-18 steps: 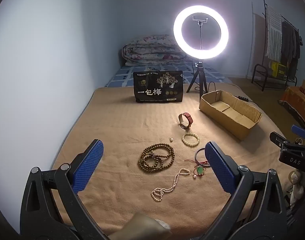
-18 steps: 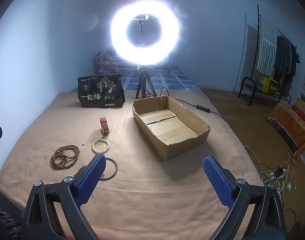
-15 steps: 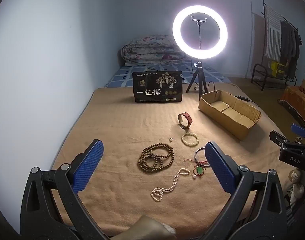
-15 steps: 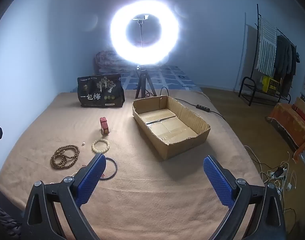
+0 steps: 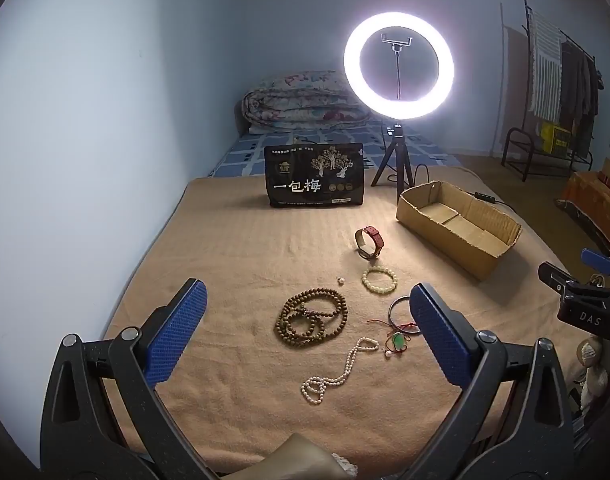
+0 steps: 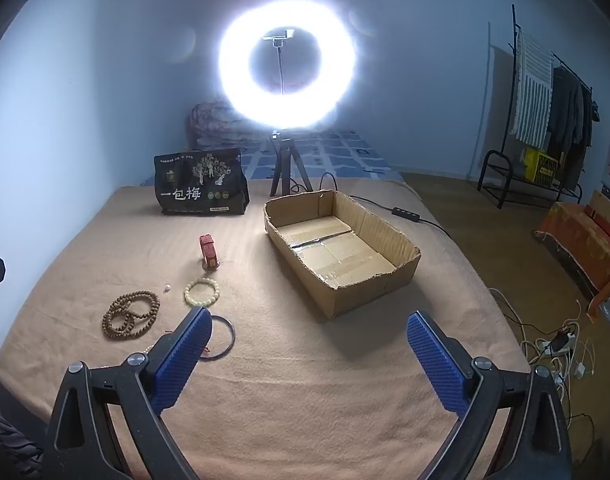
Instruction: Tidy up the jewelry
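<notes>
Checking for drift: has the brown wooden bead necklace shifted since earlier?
No. The brown wooden bead necklace lies in the same spot relative to the black snack bag.

You have a matt tan blanket [image 5: 233, 256] under everything, its cloth ribbed in faint rows. The cardboard box [image 6: 341, 248] is dull brown paperboard with a torn, ragged rim and glossy tape across its floor. Your wooden bead strand [image 5: 311, 317] looks matt brown; the pearl necklace [image 5: 337, 372] has a soft sheen, as does the pale bead bracelet [image 5: 379, 279]. The watch [image 5: 369, 242] has a red strap, seemingly leather. The dark bangle [image 6: 225, 338] is smooth and slightly glossy. The black snack bag [image 5: 315, 180] is shiny plastic film. Your gripper fingers [image 6: 435, 364] carry blue, rough-dimpled pads on matt black plastic.
</notes>
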